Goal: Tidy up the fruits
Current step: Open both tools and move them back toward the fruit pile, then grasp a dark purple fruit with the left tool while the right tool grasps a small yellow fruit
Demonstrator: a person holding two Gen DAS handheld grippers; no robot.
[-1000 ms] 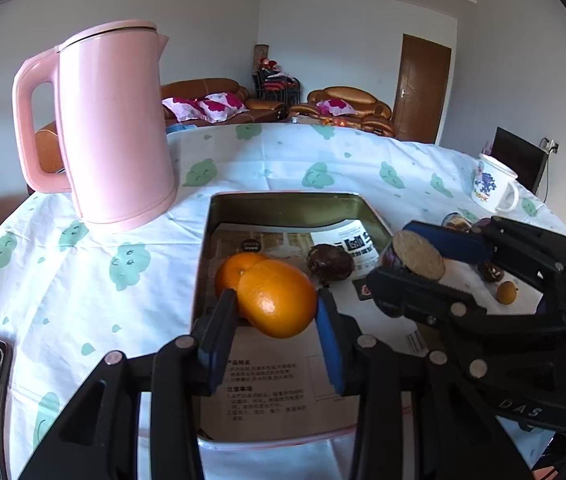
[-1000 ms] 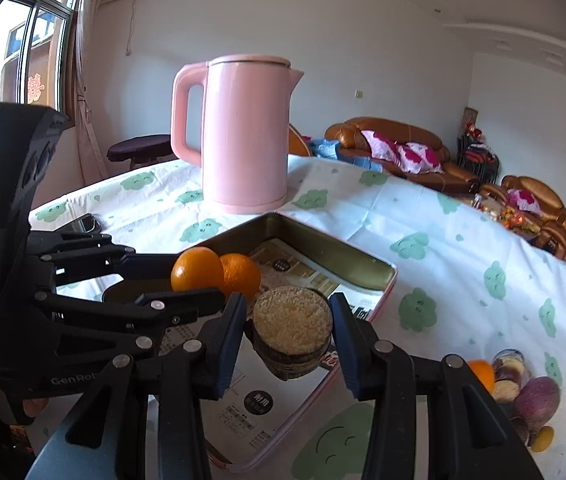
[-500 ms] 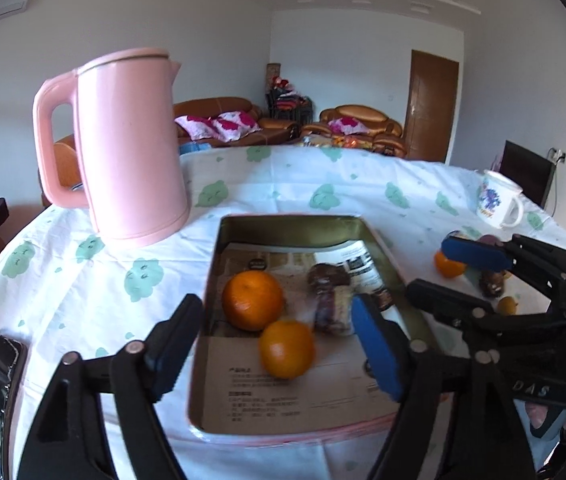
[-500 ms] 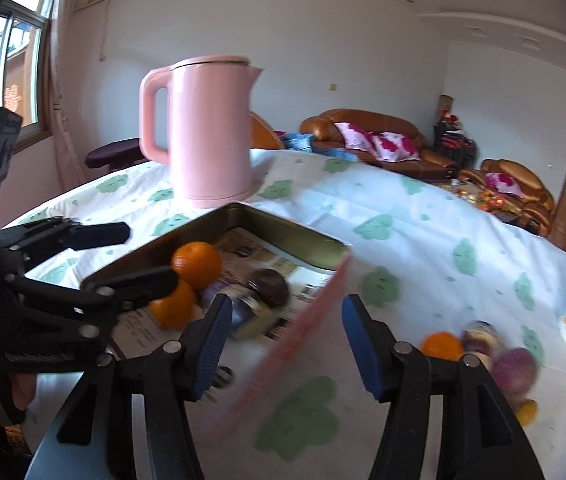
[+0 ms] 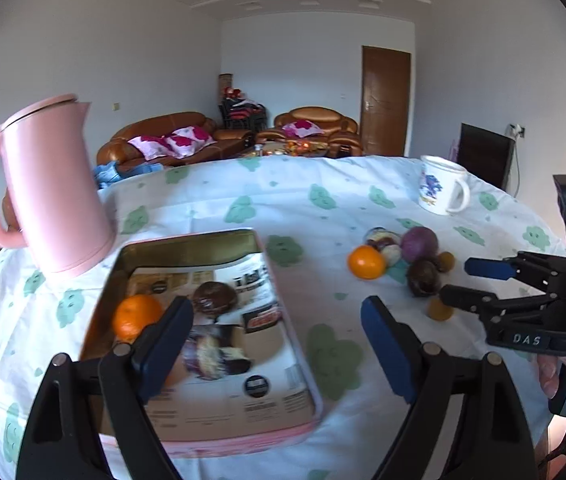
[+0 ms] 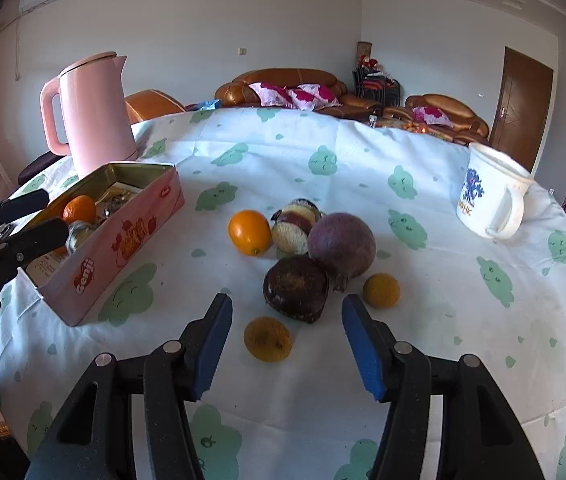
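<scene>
We're between picks: right gripper [image 6: 285, 342] fingers part-open, empty, small yellow fruit [image 6: 267, 339] between them; left gripper [image 5: 277, 350] fingers opening, empty. Next: drop, close.

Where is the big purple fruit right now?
In the right wrist view the big purple fruit sits on the tablecloth near the middle, in the loose fruit pile, right of the bright orange and behind the dark brown fruit.

We held our black left gripper [image 5: 277, 344] at lower centre, its blue-padded jaws opening and empty. Our black right gripper [image 6: 287, 344], lower centre, stood parted, gripping nothing.
</scene>
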